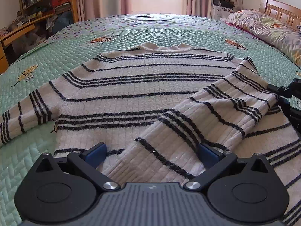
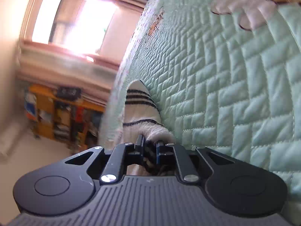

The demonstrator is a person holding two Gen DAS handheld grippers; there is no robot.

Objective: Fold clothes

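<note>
Both tongs are at the sweater [image 1: 143, 86], which lies flat on the green quilt [image 1: 37, 69]: the right gripper [image 2: 149, 146] is pinched on its sleeve [image 2: 139, 109], the left gripper [image 1: 150, 152] stands wide around the sleeve end. I think the sleeve should be laid straight across the body, without wrinkles, before letting go

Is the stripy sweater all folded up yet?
Not yet. The sweater lies mostly spread on the bed; only one sleeve is folded across its front.

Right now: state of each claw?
Left claw: open, sweater sleeve lying between the pads, not pinched.
Right claw: shut on sweater fabric.
</note>
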